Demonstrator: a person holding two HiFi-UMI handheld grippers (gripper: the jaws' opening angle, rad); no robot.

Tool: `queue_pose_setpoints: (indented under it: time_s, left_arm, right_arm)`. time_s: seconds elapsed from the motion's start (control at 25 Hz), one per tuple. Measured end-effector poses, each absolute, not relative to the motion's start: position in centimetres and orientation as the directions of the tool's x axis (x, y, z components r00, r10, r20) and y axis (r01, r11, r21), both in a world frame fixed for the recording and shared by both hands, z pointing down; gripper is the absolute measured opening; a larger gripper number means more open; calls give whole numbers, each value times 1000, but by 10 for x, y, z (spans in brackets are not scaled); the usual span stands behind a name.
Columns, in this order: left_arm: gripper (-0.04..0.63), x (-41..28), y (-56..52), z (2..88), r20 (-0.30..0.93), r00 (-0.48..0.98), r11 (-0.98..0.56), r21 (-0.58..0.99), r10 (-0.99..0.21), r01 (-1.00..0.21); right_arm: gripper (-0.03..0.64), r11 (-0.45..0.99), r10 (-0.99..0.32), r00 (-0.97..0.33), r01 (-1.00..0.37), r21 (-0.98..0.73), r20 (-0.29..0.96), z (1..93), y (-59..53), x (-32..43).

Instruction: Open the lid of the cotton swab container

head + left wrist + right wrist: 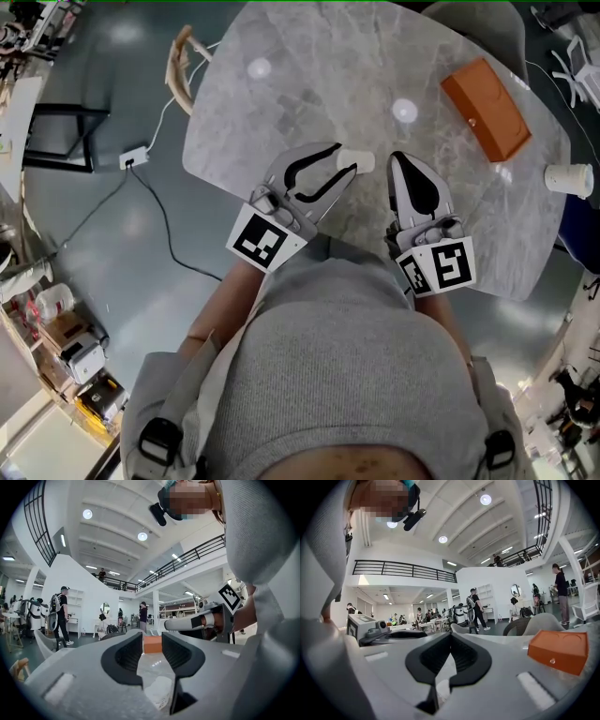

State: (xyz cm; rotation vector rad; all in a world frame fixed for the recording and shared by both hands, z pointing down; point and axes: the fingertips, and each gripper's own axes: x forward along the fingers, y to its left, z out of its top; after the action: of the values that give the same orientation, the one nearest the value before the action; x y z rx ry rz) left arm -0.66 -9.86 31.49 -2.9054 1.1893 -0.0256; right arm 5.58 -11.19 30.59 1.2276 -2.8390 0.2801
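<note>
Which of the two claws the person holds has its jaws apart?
The left gripper: a clear gap shows between its jaws. The right gripper has its jaws closed together.

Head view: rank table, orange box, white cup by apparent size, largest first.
1. table
2. orange box
3. white cup
The gaps are clear, and box and cup lie about equally far from the camera, so the order is safe.
</note>
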Motion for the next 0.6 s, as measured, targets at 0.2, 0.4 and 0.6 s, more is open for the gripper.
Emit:
queue_pose_setpoints:
  time_s: [0.2,0.4,0.6]
  left_arm:
    - [167,-15,-98,322,28,706,-706,5,-708,-708]
    - [199,-20,-97,328,35,719,-720,1,-694,-694]
    - [209,-21,-95,333,37,729,-729,-4,-684,-684]
  right_arm:
    - [0,679,-710,-695,-718,-152,109,307,-113,50]
    - [0,683,-706,-699,-715,-153,115,308,-113,46]
    - [0,680,-708,-697,-717,-154,117,308,-112,45]
